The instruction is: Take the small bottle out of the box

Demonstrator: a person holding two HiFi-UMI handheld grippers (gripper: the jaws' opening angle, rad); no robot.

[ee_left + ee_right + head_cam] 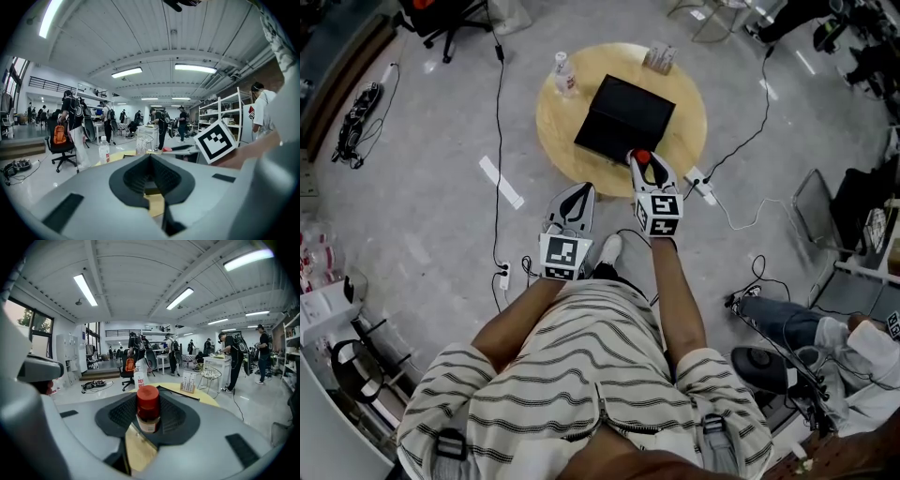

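A black box (623,117) lies on the round wooden table (558,136), and from above it looks flat and closed. My right gripper (647,173) is over the table's near edge, just in front of the box's near corner. It is shut on the small bottle (643,157), a red-capped bottle (148,409) that stands upright between the dark pads (176,416). My left gripper (574,199) hangs over the floor to the left, short of the table. Its jaws are together with nothing between them (151,176).
A clear water bottle (565,75) and a small clear stand (659,58) sit at the table's far side. Cables and a power strip (700,185) lie on the floor around the table. A seated person (825,342) is at the lower right. People and desks fill the room beyond.
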